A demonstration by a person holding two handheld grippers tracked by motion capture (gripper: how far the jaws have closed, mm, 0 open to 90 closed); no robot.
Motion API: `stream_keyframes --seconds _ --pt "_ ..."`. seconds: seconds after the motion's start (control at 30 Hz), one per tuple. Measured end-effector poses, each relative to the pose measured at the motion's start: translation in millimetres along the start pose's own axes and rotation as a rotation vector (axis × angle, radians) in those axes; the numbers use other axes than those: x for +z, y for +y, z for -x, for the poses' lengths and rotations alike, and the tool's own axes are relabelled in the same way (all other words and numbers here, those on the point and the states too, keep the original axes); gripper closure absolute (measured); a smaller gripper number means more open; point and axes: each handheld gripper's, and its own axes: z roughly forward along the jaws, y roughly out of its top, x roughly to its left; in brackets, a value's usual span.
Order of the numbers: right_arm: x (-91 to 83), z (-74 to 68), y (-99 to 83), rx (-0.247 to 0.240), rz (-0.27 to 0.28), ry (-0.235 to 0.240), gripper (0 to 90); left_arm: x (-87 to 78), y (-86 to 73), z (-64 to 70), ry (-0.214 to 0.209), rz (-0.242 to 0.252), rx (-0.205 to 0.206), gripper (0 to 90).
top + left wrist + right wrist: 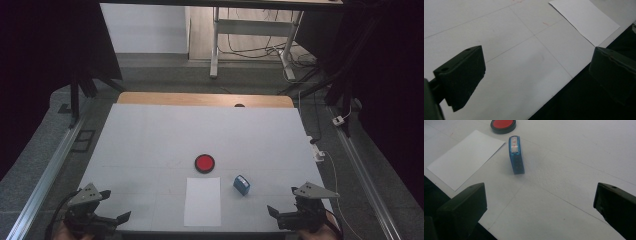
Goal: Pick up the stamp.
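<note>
The left hand-held gripper (107,206) hovers at the surface (150,135) edge, jaws spread wide, empty. The blue stamp (242,184) stands beside the white paper (202,201). The right hand-held gripper (280,211) gapes wide, touching nothing.

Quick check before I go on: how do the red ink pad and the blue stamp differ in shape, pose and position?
The ink pad is a low round disc, red on top with a black rim; the stamp is a blue blocky piece that stands taller. The ink pad lies flat, while the stamp sits a little tilted. The ink pad is just beyond the paper sheet; the stamp is to its right, nearer the right tongs. Both rest untouched on the white table.
</note>
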Motion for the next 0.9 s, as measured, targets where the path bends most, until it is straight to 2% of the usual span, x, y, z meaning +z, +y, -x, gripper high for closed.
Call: stream_keyframes --seconds 0.27,0.73,0.9 --pt "2.9 -3.2 3.0 -0.014 0.003 0.015 0.0 0.0 -0.1 -0.7 -0.006 0.003 -0.007 0.9" --pt "15.3 -14.2 12.9 -0.083 0.015 0.044 0.0 0.1 -0.2 -0.8 -0.005 0.002 -0.008 0.9" --pt "17.8 -15.0 13.6 -0.091 0.015 0.057 0.0 0.0 -0.2 -0.9 -0.004 0.003 -0.01 0.8"
